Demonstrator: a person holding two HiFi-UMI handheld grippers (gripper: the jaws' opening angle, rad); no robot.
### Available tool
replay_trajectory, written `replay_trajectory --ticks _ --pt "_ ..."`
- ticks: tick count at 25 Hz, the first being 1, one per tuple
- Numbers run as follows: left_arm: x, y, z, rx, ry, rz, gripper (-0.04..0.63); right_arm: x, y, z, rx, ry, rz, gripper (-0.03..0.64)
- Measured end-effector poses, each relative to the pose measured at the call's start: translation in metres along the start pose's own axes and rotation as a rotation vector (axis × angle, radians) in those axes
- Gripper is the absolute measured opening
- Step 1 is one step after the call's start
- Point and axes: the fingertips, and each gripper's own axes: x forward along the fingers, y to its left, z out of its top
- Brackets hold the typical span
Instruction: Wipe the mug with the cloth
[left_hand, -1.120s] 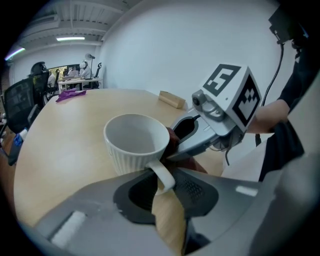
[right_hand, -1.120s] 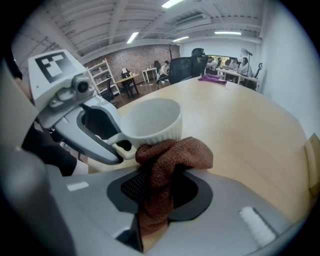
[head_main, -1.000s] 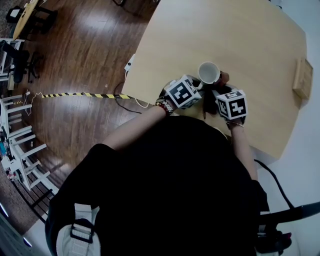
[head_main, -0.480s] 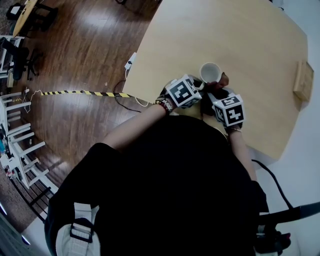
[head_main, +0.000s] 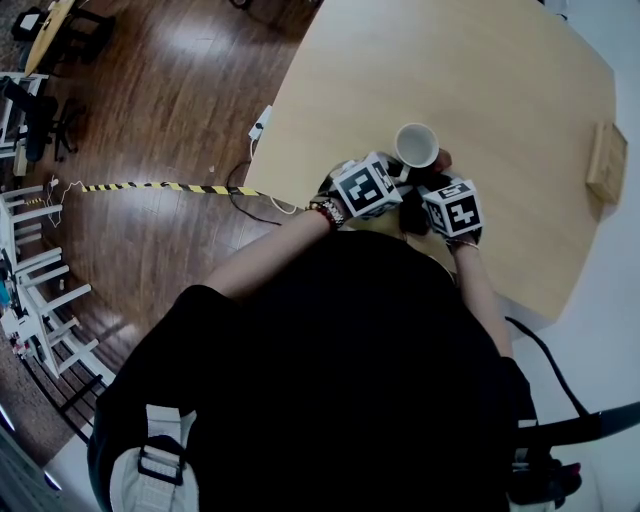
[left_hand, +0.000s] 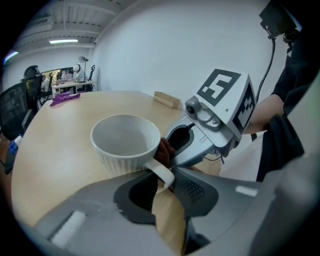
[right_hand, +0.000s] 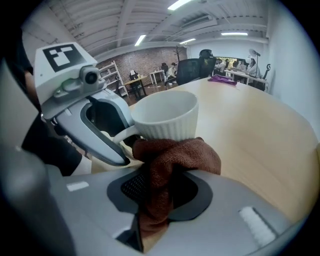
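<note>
– Rust-brown cloth (right_hand: 176, 159): where have you got it?

– Pinched in my right gripper (right_hand: 160, 187). Its jaws are closed on the bunched fabric. A fold hangs down between them, and the wad above the tips is pushed against the lower wall of the mug (right_hand: 166, 116), just beside the handle.

– And the mug itself?

– White, ribbed on the outside, upright. It is near the edge of the pale wooden worktop (head_main: 480, 80) closest to me, directly ahead of both grippers in the head view. Whether its base rests on the wood or hangs just above it, I cannot tell.

– Your left gripper (left_hand: 161, 178)?

– Clamped on the mug's handle. The white loop runs down between the two dark pads, and the jaws stand only a little apart round it.

– How do the two grippers sit to each other?

– Close together, side by side, both tips meeting at the handle side of the mug.

– Anything else on the worktop?

– A small wooden block (head_main: 606, 158) near the right edge, well apart from the mug. There is also a purple thing (right_hand: 223, 79) at the far end, too small for me to name.
</note>
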Motion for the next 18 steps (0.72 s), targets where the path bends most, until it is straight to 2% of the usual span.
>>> replay_trajectory --ticks 4,8,13,18 --pt "-0.002 -0.001 0.005 0.012 -0.022 0.002 0.097 -0.011 -0.004 0.001 0.003 -0.009 0.0 0.097" --pt "-0.004 0.001 0.002 0.033 -0.002 -0.001 0.092 -0.036 -0.022 0.012 -0.016 -0.056 -0.037 0.097" --pt "-0.015 0.004 -0.011 0.071 0.053 0.025 0.086 -0.068 -0.045 0.061 -0.163 -0.163 -0.074 0.097" --pt "-0.022 0.017 -0.033 0.032 0.082 0.109 0.075 -0.057 -0.057 0.091 -0.319 -0.13 -0.074 0.097"
